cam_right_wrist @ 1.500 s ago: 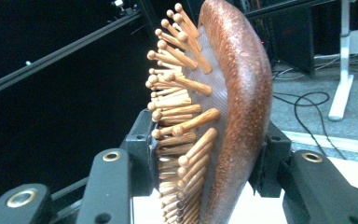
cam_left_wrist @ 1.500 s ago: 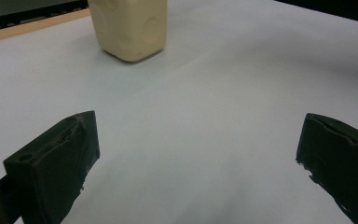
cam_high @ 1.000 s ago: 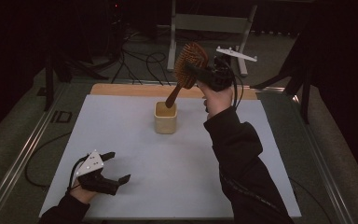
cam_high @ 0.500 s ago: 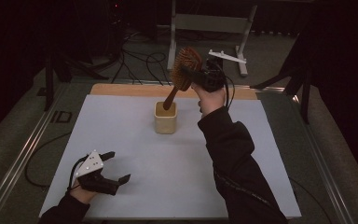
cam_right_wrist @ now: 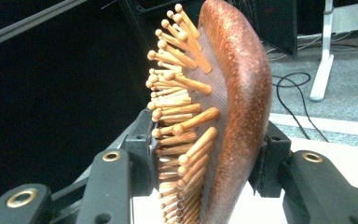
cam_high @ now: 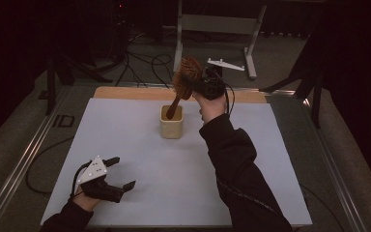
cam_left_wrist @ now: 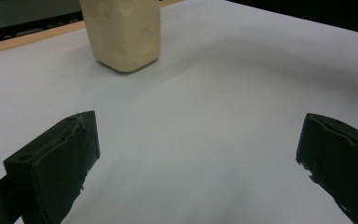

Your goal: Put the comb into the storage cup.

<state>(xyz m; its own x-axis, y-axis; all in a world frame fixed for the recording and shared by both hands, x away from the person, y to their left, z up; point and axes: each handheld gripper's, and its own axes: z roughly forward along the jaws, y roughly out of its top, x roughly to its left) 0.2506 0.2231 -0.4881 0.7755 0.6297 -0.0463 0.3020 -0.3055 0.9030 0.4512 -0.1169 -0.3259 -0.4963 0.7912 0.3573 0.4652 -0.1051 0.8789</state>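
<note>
Right gripper [cam_high: 204, 86] held up above the far half of the white table [cam_high: 125, 140], its jaws closed on the head of a wooden hairbrush [cam_high: 187, 77]. In the right gripper view the brush head [cam_right_wrist: 223, 107] sits squarely between the two black jaws, one pressing on the peg side, the other on the smooth reddish-brown back; rows of round-tipped wooden pegs face left in that view. In the high view the brush hangs tilted, head up and toward the gripper, handle slanting down and to the left, with the handle's lower end inside the mouth of a small cream-coloured cup [cam_high: 171, 122]. Whether the handle tip touches the cup's bottom or wall cannot be told. Cup stands upright near the middle of the table's far half, just to the left of the person's right sleeve [cam_high: 232, 159]. Left gripper [cam_high: 118, 174] rests low at the near left corner of the table, well apart from cup and brush. Its jaws stand wide apart with nothing between them; the left gripper view shows bare white tabletop in the gap and the cup [cam_left_wrist: 123, 32] beyond.
</note>
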